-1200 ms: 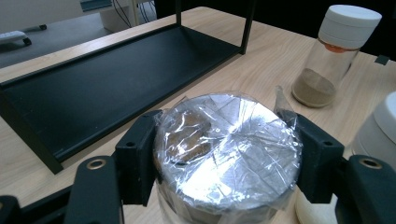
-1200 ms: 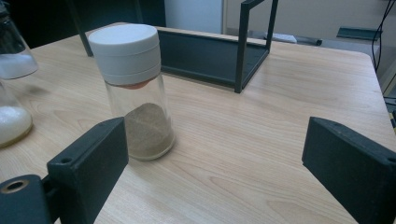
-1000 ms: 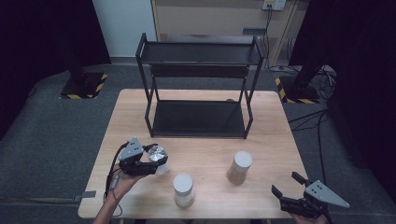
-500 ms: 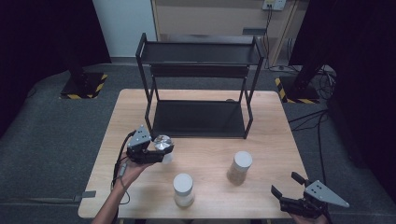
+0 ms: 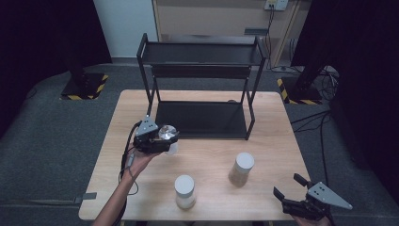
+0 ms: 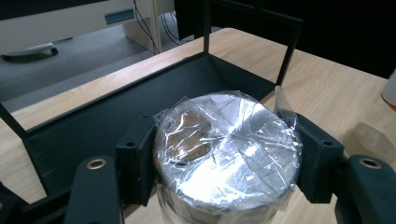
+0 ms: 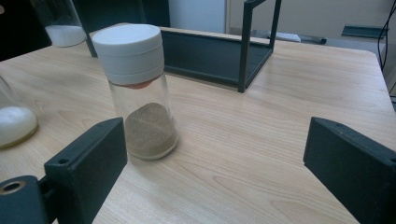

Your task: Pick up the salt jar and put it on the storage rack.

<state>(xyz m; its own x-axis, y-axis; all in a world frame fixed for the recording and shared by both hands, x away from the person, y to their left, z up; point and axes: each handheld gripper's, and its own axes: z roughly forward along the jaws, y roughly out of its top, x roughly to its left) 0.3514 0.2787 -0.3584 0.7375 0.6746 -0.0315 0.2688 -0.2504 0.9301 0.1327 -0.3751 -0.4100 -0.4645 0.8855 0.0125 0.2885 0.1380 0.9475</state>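
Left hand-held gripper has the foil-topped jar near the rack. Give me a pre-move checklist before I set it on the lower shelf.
1. Grip: the left hand-held gripper has both jaws pressed on the sides of the foil-topped jar: ok.
2. Jar upright: its top faces up in the high view: ok.
3. Landing spot: the lower shelf of the black rack is bare ahead of the jar: ok.
4. Foil seal intact: crinkled, no tear seen, but the near edge is hidden: cannot tell.
5. Other jars: the two white-lidded jars stand nearer the person, off the path: ok.
6. Right hand-held gripper: open, at the table's near right corner: ok.
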